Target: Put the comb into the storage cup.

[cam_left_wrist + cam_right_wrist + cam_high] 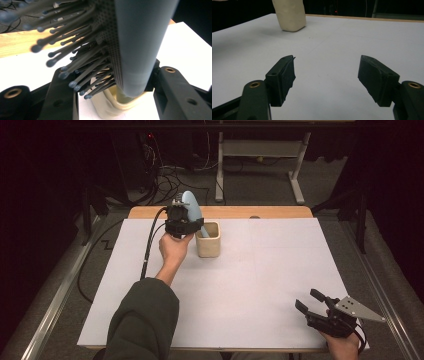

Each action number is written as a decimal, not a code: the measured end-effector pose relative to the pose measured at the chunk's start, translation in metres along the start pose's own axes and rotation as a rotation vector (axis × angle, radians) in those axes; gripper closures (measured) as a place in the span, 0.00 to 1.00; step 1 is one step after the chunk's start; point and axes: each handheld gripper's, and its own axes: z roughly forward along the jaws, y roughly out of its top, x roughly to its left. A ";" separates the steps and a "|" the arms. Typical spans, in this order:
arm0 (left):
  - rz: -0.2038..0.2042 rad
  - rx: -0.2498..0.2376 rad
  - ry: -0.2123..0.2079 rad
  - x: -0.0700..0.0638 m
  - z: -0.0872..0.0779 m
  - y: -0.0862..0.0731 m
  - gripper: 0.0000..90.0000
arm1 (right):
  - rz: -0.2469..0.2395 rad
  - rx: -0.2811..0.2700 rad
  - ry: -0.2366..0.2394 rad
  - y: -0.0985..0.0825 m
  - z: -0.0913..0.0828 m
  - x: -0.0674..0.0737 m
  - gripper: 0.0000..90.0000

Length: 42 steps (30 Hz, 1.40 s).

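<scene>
Left gripper (183, 221) — clamped on the light-blue hairbrush (192, 210) (bristles toward its camera), handle end down in the beige cup (208, 240) at the table's (260, 270) far left-centre. Right gripper (314, 302) — jaws apart, empty, near right corner.

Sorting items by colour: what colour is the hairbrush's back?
Pale blue; the hairbrush shows it best in the high view, standing in the beige cup.

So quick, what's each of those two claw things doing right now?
Left gripper: jaws shut on the hairbrush, whose handle end sits in the beige cup.
Right gripper: jaws open, holding nothing.
</scene>
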 end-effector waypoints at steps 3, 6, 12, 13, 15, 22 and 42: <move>-0.005 0.004 0.009 0.000 0.001 -0.002 0.60 | -0.002 -0.004 0.002 0.000 0.000 0.000 0.34; -0.001 0.008 0.012 0.001 0.002 -0.003 0.60 | 0.000 0.001 0.001 0.000 0.000 0.000 0.34; 0.001 0.017 0.012 0.000 0.005 -0.004 0.60 | 0.004 0.001 -0.001 0.000 0.000 0.000 0.34; -0.001 0.019 0.013 0.001 0.006 -0.004 0.60 | 0.004 0.002 -0.001 0.000 0.000 0.000 0.34; -0.003 0.020 0.013 0.001 0.007 -0.004 0.60 | 0.003 0.000 0.000 0.000 0.000 0.000 0.34; 0.015 0.033 0.020 0.000 0.010 -0.006 0.59 | 0.003 0.002 0.003 0.000 0.000 -0.001 0.34; 0.034 0.081 0.032 -0.001 0.018 -0.010 0.55 | 0.008 0.000 0.005 0.000 -0.001 -0.001 0.34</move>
